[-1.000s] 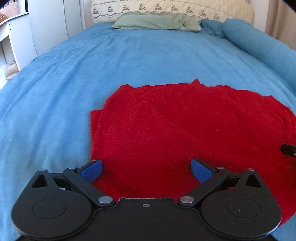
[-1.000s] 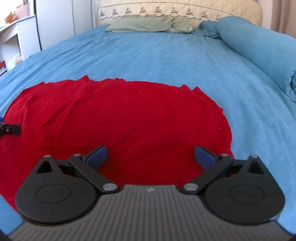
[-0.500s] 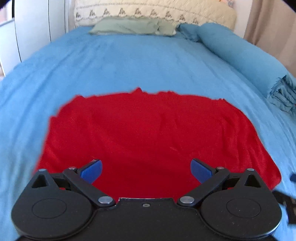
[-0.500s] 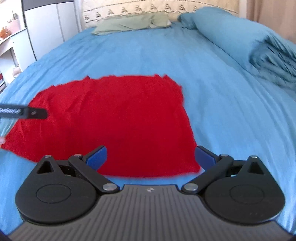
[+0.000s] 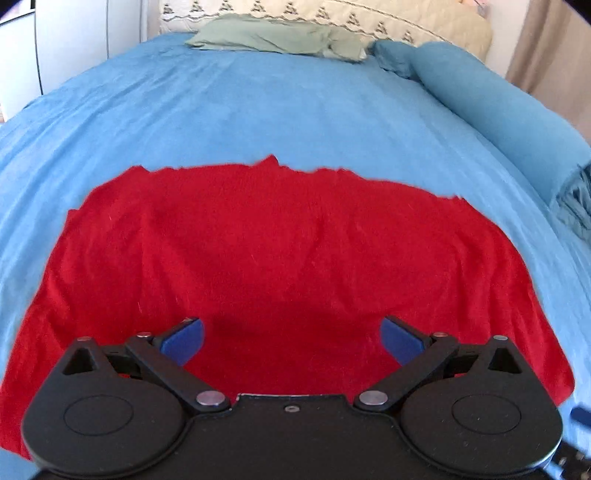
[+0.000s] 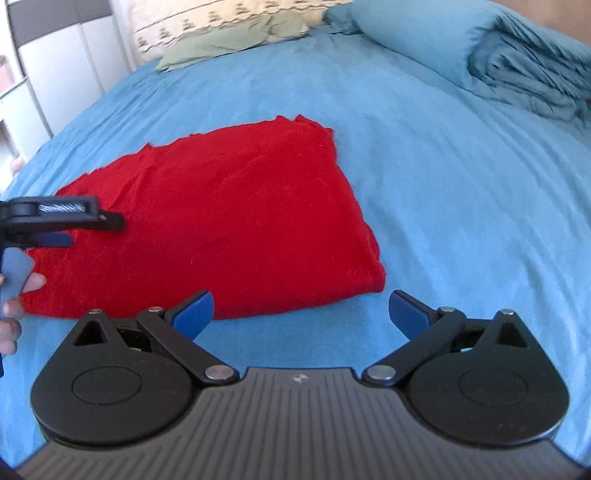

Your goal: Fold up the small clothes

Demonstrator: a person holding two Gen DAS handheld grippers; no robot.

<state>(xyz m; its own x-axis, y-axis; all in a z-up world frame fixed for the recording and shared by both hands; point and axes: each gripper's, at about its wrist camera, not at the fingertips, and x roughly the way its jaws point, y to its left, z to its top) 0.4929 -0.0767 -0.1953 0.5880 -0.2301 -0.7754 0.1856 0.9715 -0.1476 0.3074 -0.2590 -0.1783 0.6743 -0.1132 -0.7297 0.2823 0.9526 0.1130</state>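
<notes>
A red knit garment point(image 5: 288, 254) lies folded flat on the blue bed sheet point(image 5: 258, 110). It also shows in the right wrist view point(image 6: 221, 221), with its near right corner doubled over. My left gripper point(image 5: 291, 339) is open and empty, held above the garment's near edge. My right gripper point(image 6: 301, 314) is open and empty, above bare sheet just in front of the garment's near right corner. The left gripper also shows at the left edge of the right wrist view point(image 6: 55, 221).
A green pillow point(image 5: 273, 37) and a cream headboard cover point(image 5: 369, 22) lie at the far end of the bed. A rolled blue duvet point(image 6: 498, 48) runs along the right side. White cabinets point(image 6: 62, 70) stand at the left.
Both grippers have pulled back and up from the garment. The right one has swung to the right, off the cloth and over bare sheet. The garment lies still.
</notes>
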